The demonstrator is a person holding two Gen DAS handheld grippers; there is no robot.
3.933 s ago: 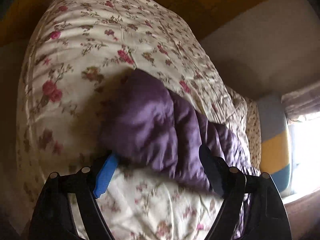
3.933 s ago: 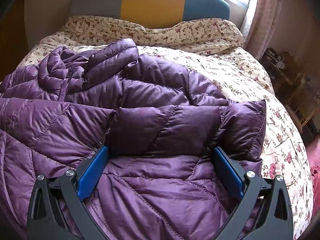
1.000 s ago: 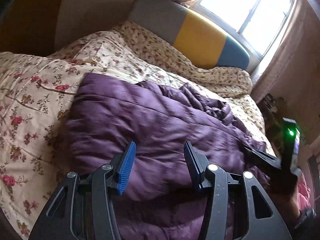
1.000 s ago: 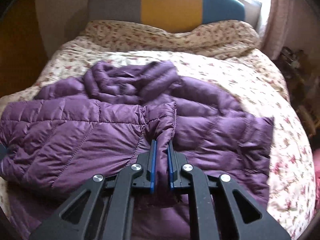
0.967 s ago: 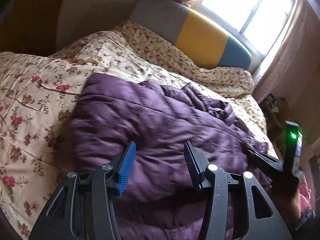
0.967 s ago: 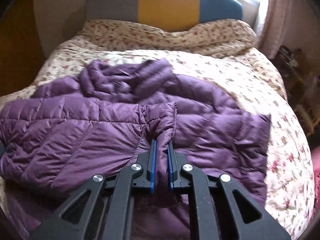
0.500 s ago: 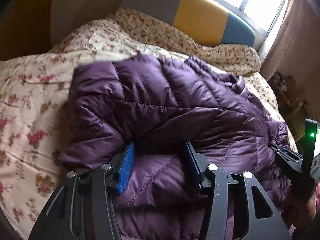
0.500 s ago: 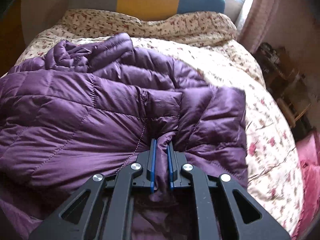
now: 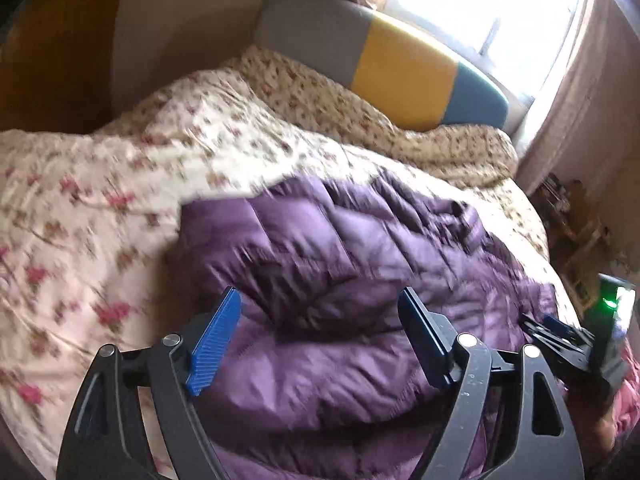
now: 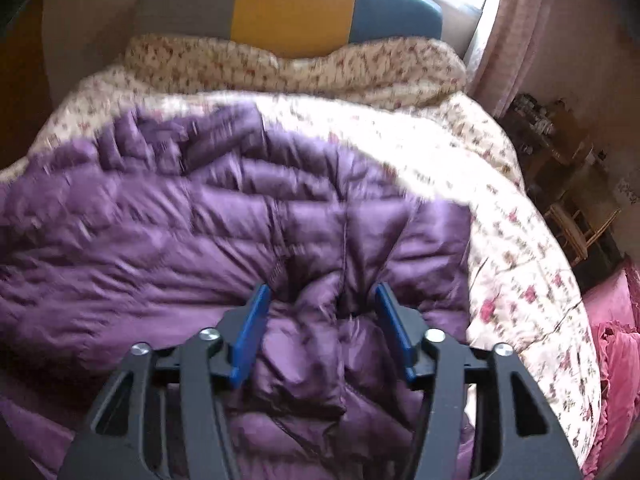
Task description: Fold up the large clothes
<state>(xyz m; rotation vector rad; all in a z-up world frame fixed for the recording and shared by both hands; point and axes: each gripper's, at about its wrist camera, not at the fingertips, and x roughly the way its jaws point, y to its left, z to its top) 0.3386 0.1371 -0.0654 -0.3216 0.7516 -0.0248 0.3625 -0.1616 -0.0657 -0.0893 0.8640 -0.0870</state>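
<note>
Item: purple jacket (image 9: 360,280), spread on the floral bed (image 9: 100,208), long axis running left to right under both tools.
Left gripper (image 9: 320,332): jaws just opened wide, straddling the jacket's left part, no grip.
Right gripper (image 10: 320,332): jaws just opened, a released fold loose between them; nearer the right edge.

Two black plastic grippers, left gripper (image 9: 320,320) and right gripper (image 10: 320,316), same build: cut-out triangular arms, silver screws at the pivots, ribbed blue pads (image 9: 214,340) on the fingers. Small green light glowing on the right one's body.
</note>
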